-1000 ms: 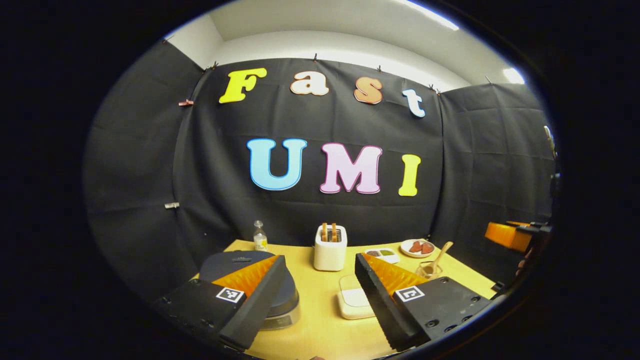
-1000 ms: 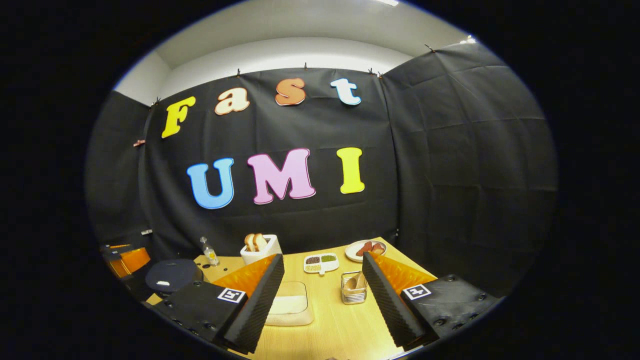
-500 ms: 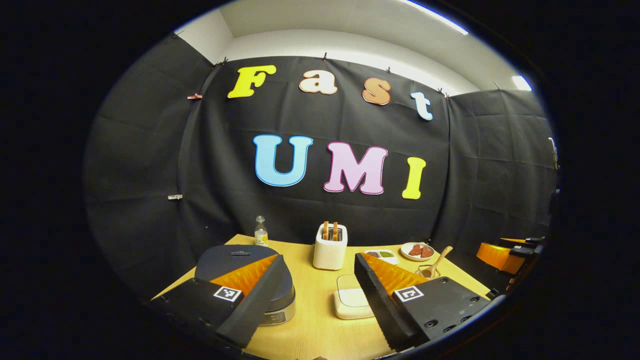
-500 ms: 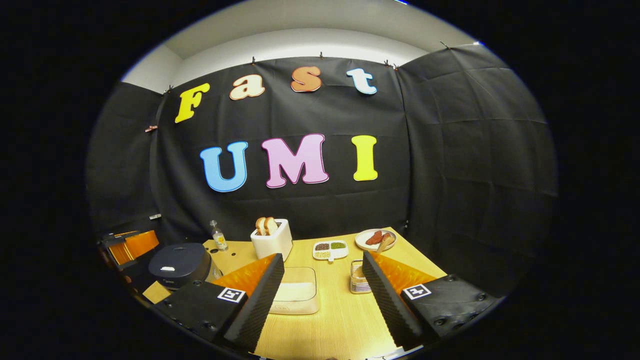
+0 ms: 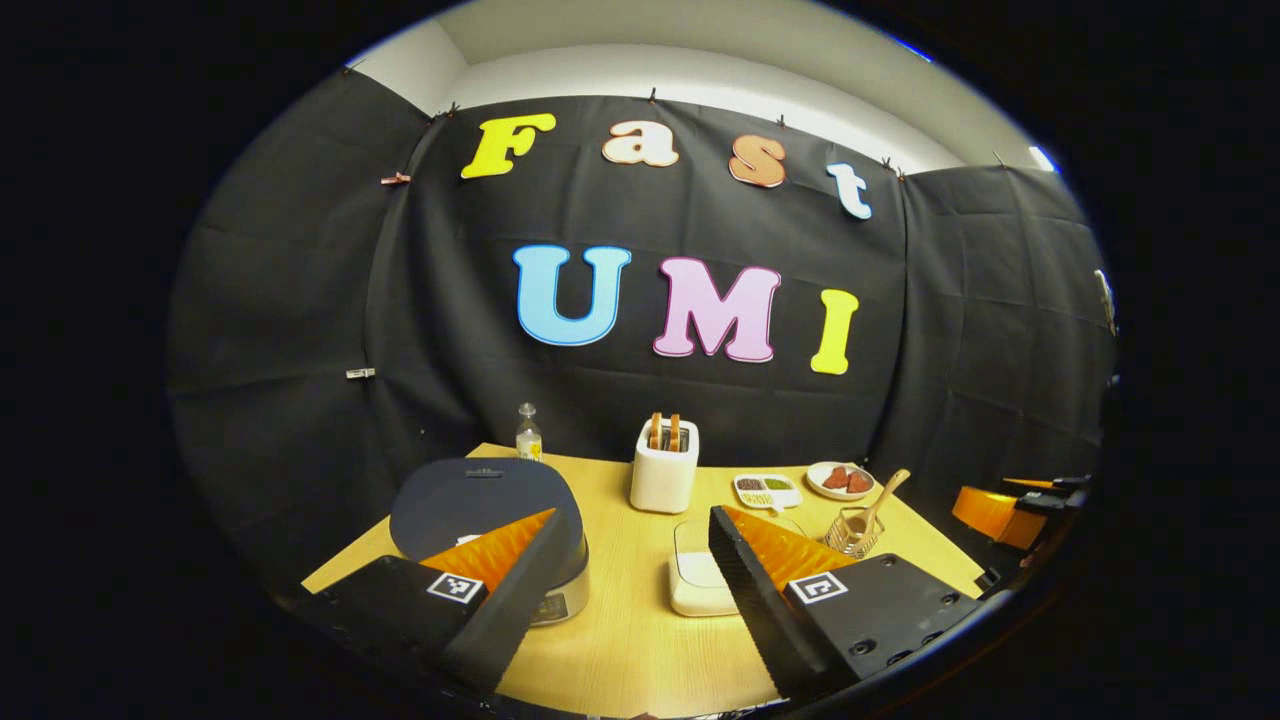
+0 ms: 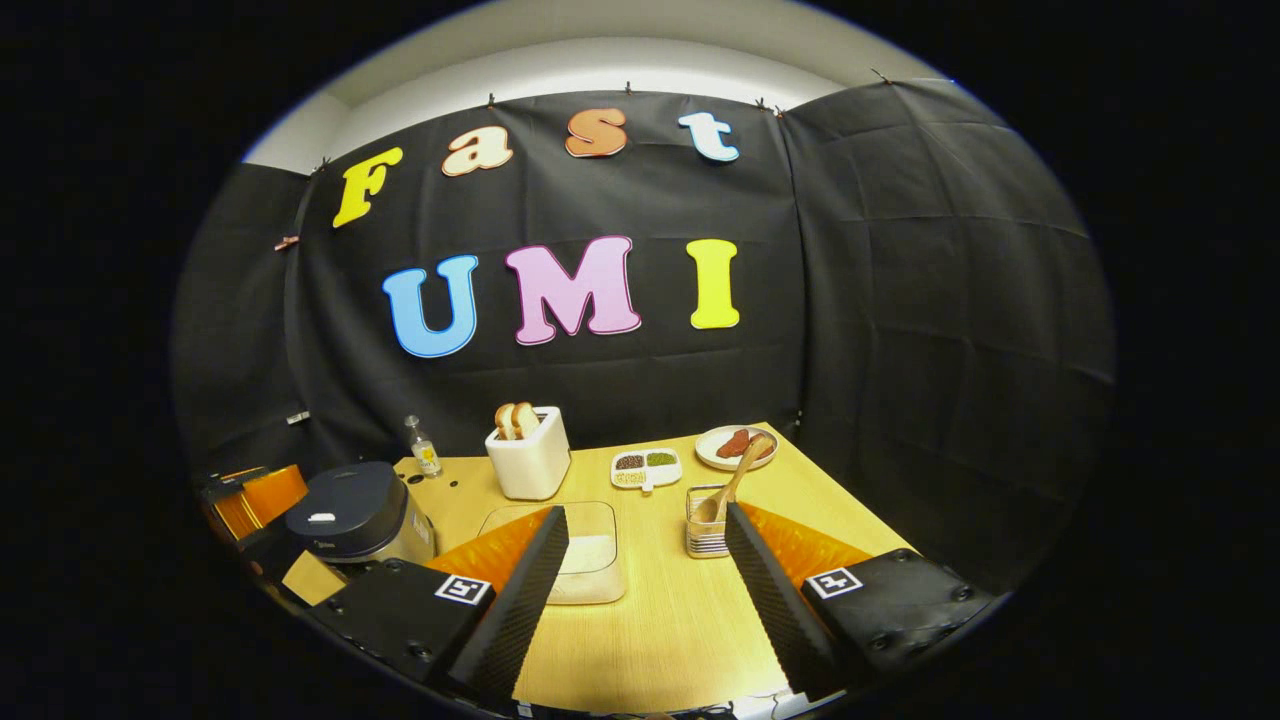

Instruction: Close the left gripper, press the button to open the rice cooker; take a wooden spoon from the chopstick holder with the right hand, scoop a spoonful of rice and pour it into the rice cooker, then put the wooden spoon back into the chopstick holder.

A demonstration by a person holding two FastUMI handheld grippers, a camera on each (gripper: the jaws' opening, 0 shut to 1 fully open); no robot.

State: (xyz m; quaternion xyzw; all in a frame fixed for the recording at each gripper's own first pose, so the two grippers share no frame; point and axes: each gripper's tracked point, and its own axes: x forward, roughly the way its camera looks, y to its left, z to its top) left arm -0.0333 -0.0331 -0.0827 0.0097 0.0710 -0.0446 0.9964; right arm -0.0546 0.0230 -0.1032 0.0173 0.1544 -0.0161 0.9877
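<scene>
You are holding the left gripper point(image 5: 630, 545) with its fingers spread wide, gripping nothing, above the near edge of the table point(image 5: 640, 650), where bare wood is lying open between the fingers. The rice cooker point(image 5: 485, 505), lid down, is sitting just behind its left finger. You are holding the right gripper point(image 6: 645, 545) spread and empty too, over open tabletop. The rice container point(image 6: 590, 560) is lying right of the rice cooker, between the fingers. Farther right, the chopstick holder point(image 6: 705, 530) is standing with the wooden spoon point(image 6: 730, 490) leaning in it. Behind the rice cooker, a toaster point(image 6: 530, 460) is standing.
</scene>
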